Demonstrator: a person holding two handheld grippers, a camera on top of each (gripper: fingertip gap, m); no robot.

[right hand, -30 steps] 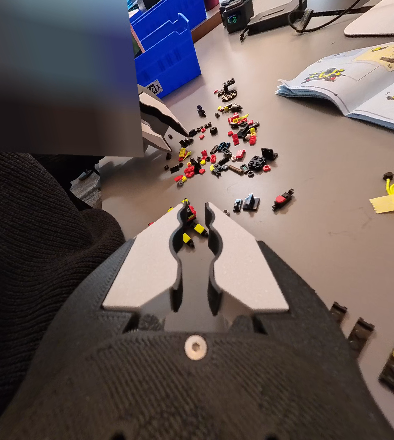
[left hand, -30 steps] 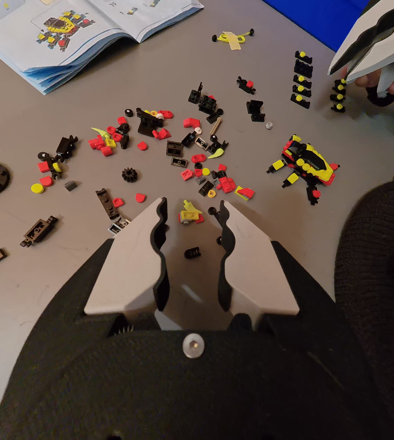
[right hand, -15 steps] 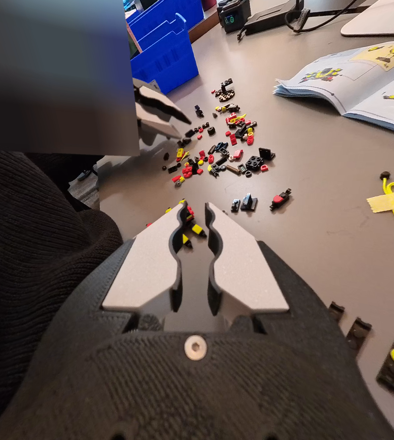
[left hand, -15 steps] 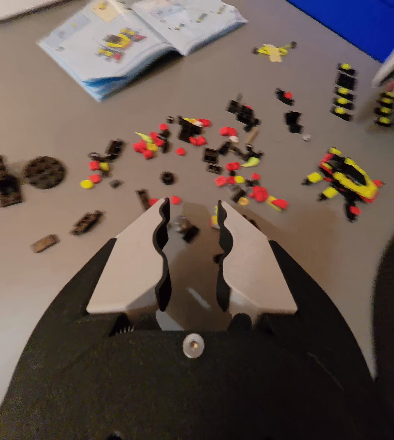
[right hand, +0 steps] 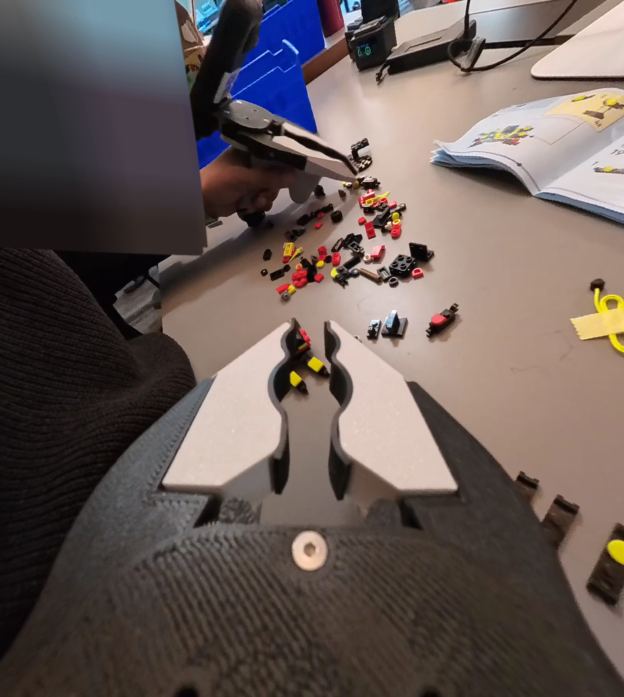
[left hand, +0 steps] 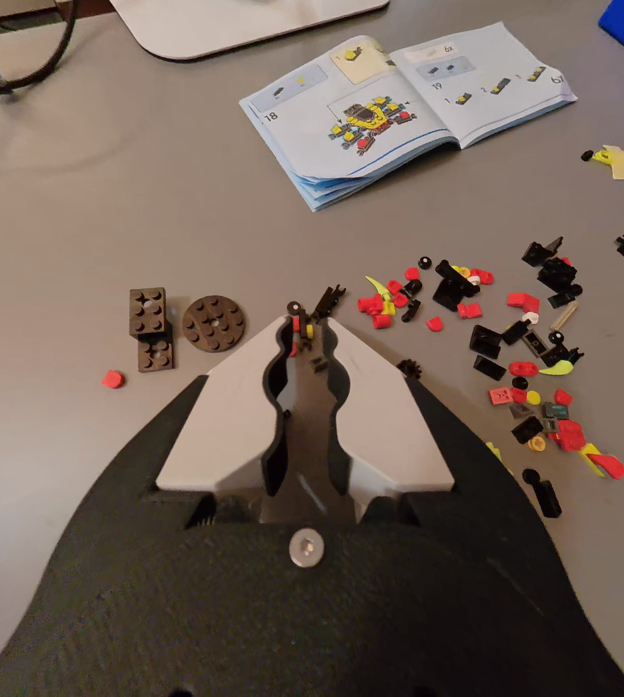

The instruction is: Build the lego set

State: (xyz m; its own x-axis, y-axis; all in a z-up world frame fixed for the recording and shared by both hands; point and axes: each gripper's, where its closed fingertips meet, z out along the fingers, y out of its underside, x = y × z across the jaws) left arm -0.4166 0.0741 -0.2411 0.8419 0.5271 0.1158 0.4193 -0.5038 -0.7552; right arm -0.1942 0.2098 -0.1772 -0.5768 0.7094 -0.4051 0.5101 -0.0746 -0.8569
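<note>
My left gripper (left hand: 305, 320) is open by a narrow gap, low over the grey table. Its tips straddle a small cluster of black, red and yellow pieces (left hand: 303, 330). It also shows in the right wrist view (right hand: 354, 177), tips down at the far end of the loose pieces (right hand: 344, 256). My right gripper (right hand: 309, 323) is open by a narrow gap and holds nothing. The partly built yellow, black and red model (right hand: 314, 364) lies on the table under it and shows between its fingers. The open instruction booklet (left hand: 397, 113) lies farther back.
A black round plate (left hand: 214, 323), stacked black bricks (left hand: 147, 311) and a red tile (left hand: 113, 379) lie left of my left gripper. Loose pieces (left hand: 491, 320) spread to its right. Taped yellow string (right hand: 616, 324), black plates with a yellow tile (right hand: 622, 558), blue bins (right hand: 276, 86), a white base (left hand: 246, 22). My hands' fingertips stand some 25 centimeters from each other.
My left gripper has swung left and forward along the pile, come down closer to the table, and its gap has narrowed. My right gripper has barely moved.
</note>
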